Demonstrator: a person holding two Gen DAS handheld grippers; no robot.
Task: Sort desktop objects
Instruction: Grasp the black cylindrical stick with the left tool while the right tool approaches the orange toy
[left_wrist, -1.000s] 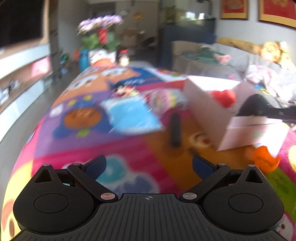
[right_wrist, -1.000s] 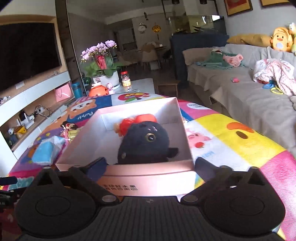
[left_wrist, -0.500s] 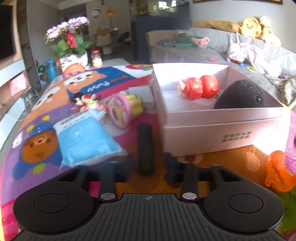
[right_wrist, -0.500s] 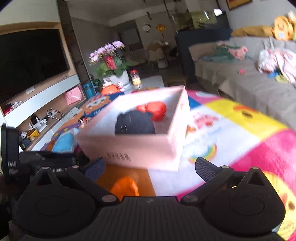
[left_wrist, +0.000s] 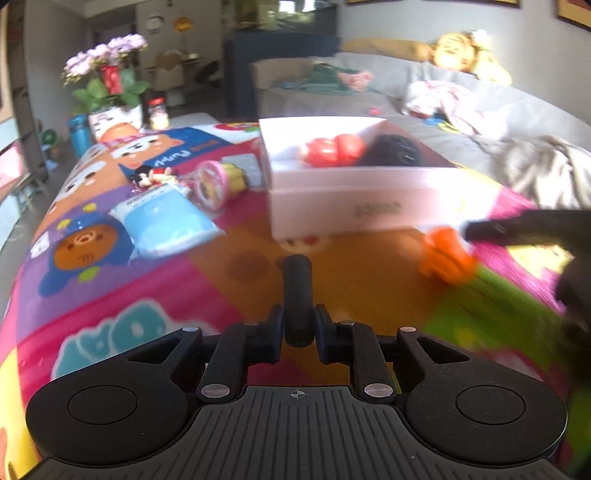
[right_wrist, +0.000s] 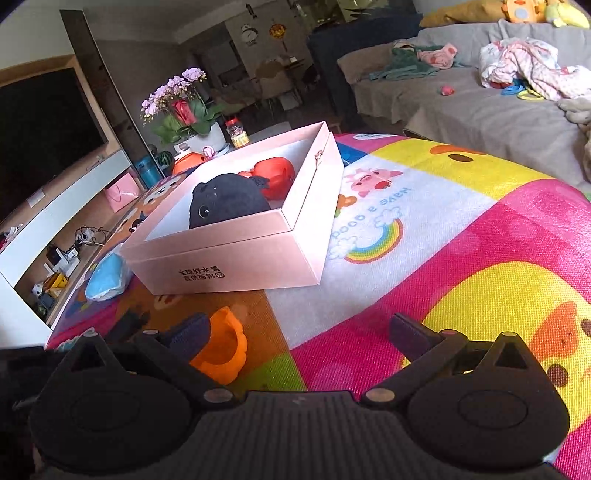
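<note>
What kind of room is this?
Most likely a home living room: a grey sofa strewn with clothes, a big dark television screen on the wall, and a pot of pink orchids.

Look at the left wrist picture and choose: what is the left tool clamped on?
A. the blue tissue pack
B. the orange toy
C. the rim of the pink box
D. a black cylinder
D: the left tool has its fingers closed on either side of the black cylinder, while the orange toy, the blue tissue pack and the pink box lie apart from it on the mat.
</note>
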